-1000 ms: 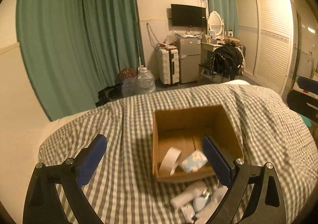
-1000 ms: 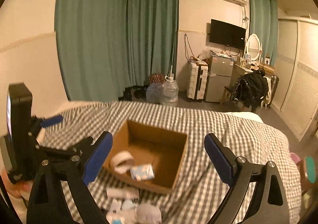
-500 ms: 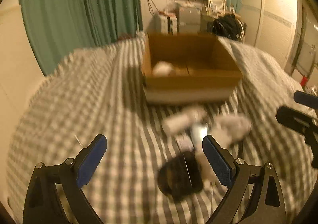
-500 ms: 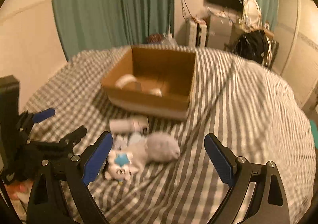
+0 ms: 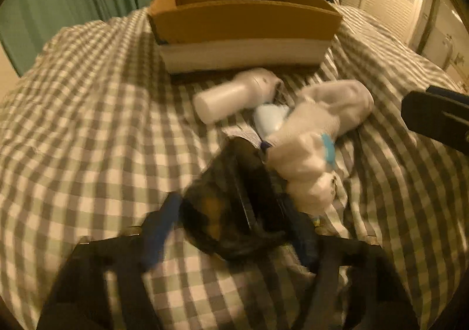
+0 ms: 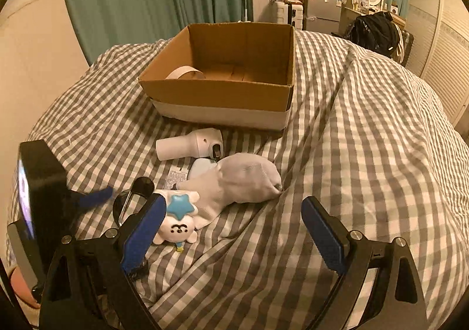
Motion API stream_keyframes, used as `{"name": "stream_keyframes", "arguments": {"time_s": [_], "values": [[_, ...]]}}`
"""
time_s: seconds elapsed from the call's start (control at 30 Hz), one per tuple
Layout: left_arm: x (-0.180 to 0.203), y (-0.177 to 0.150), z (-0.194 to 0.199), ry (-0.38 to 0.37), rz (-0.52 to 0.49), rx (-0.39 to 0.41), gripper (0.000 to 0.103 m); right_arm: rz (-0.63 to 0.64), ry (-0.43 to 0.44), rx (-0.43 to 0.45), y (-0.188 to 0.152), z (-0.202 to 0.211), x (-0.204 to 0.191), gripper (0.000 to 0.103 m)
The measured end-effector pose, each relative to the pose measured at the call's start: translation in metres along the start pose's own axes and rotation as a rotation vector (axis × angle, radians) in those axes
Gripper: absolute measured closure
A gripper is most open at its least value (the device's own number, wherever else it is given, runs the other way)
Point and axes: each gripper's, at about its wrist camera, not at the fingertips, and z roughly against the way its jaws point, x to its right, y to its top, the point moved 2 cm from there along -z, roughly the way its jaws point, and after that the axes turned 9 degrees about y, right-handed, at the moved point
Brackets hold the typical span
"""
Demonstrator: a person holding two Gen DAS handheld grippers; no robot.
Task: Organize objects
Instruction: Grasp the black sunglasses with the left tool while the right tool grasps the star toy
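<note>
While the right tongs (image 6: 231, 218) gape unladen, the left tongs (image 5: 234, 218) straddle the sunglasses (image 5: 234, 207), grip unclear, lenses side by side across them.

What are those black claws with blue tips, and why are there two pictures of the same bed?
They are grabbing tools a person holds, one per hand, each carrying a camera that looks along its fingers.

The left wrist picture shows the left gripper with its fingers around dark folded sunglasses; it is too blurry to tell whether it squeezes them.

The right wrist picture shows the right gripper, open and empty.

On the grey checked bedspread lie a white bottle, a grey sock and a small white plush toy with a blue star. The brown cardboard box holds a tape roll.
</note>
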Motion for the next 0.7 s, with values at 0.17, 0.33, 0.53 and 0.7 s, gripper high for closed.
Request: {"name": "stream_keyframes", "arguments": {"time_s": [0.17, 0.33, 0.53, 0.7], "values": [[-0.005, 0.001, 0.012, 0.002, 0.024, 0.030, 0.036, 0.001, 0.009, -0.012, -0.003, -0.005, -0.005, 0.009], [-0.030, 0.009, 0.044, 0.063, 0.074, 0.125, 0.036, 0.007, 0.016, -0.033, -0.004, -0.014, -0.012, 0.009], [-0.061, 0.017, 0.050, 0.162, 0.119, 0.155, 0.036, 0.025, 0.035, -0.106, -0.005, -0.048, -0.027, 0.011], [-0.073, 0.016, 0.042, 0.152, 0.150, 0.133, 0.036, 0.060, 0.038, -0.199, -0.011, -0.082, -0.041, 0.031]]}}
